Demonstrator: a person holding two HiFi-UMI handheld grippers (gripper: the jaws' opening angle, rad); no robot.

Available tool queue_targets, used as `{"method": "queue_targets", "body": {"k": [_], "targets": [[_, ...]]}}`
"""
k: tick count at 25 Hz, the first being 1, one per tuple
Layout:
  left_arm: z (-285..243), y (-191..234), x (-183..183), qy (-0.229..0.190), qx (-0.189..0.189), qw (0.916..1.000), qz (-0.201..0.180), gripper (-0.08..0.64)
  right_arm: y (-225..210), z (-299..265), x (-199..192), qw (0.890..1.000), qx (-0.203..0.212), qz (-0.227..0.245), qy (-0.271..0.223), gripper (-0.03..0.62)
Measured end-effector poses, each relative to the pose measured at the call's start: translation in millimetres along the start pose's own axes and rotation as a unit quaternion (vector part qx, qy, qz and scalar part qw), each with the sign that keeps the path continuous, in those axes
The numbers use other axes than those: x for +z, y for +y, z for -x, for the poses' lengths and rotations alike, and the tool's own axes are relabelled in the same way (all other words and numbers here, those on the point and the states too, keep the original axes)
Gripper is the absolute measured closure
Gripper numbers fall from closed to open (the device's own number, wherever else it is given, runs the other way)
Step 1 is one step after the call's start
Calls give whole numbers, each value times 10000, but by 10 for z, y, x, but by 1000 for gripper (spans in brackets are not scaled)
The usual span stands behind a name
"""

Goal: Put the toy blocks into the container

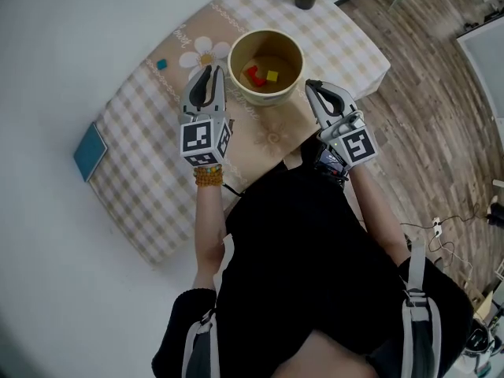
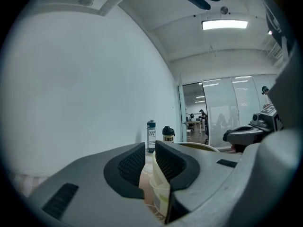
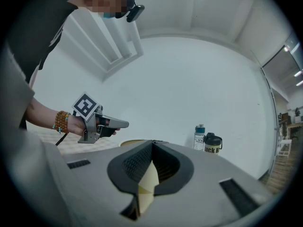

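The container [image 1: 260,98] sits on the table [image 1: 150,179] with a red block [image 1: 253,75] and a yellow block [image 1: 272,75] already inside. One small teal block [image 1: 161,64] is left out on the table. The left gripper [image 1: 209,71], just beside the container, has its jaws a little apart and holds nothing, likely so it can fetch that block. The right gripper [image 1: 310,83] waits on the other side, pinched closed and empty

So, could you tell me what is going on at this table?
A person holds a gripper in each hand beside a cream container on a checked tablecloth. A red block and a yellow block already lie inside; a teal block lies on the cloth. The left gripper is open and empty; the right gripper is shut.
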State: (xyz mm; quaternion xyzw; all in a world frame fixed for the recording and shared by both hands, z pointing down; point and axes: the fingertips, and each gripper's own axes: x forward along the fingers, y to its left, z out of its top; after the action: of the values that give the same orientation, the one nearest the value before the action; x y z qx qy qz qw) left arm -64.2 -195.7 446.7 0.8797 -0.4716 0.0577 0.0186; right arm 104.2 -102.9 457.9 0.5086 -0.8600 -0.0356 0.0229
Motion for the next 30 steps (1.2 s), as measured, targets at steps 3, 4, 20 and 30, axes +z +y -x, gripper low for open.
{"method": "queue_targets", "body": {"k": [3,4,20,30], "targets": [[84,284,80,-76,268,9996,-87,489,13,-47,-35,10000,73,-41,16,594],[126,394,164,-146,380,9991,-112,491,10,-40,-47,9999,68,-54,57,594],[85,2054,-605,433,1942,9793,373,445,77,-160,-285,9987,13,-223,462,594],[-310,2537,-1245,1558,2264,9600,542,417,-120,-51,307,9955,-237,-459,798,594]]}}
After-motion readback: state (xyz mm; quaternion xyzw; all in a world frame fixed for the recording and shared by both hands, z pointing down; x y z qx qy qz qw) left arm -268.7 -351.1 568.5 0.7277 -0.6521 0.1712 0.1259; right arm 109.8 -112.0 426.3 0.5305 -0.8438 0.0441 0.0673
